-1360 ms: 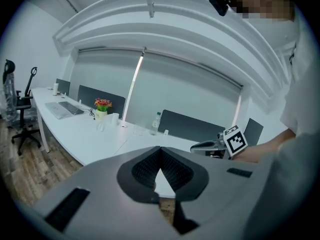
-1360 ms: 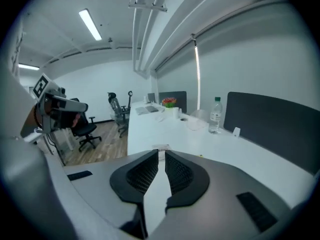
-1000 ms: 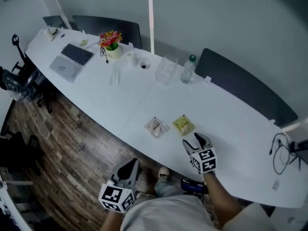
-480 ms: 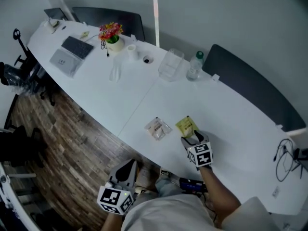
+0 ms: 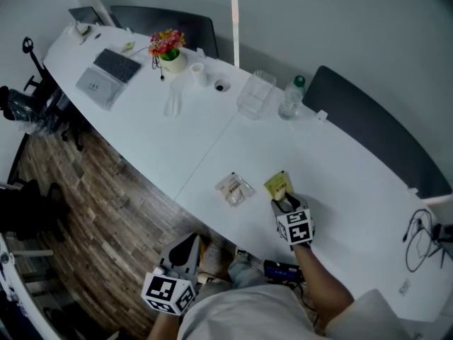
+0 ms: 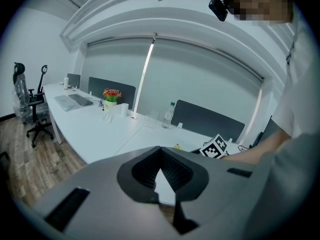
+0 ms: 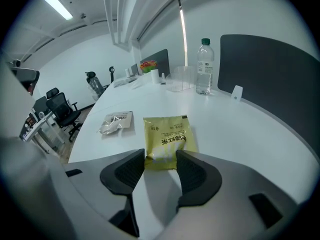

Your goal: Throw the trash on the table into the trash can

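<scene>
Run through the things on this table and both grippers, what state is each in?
Yellow packet: lying flat, near end between the right jaws.
Clear wrapper: crumpled, on the table.
Water bottle: upright, capped.
Potted flowers: upright.
Right gripper: jaws closing, not yet gripping.
Left gripper: shut, empty.

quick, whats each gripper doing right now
left gripper: shut, nothing in it.
right gripper: open, jaws closing around the near end of the yellow packet, not gripping it yet.
</scene>
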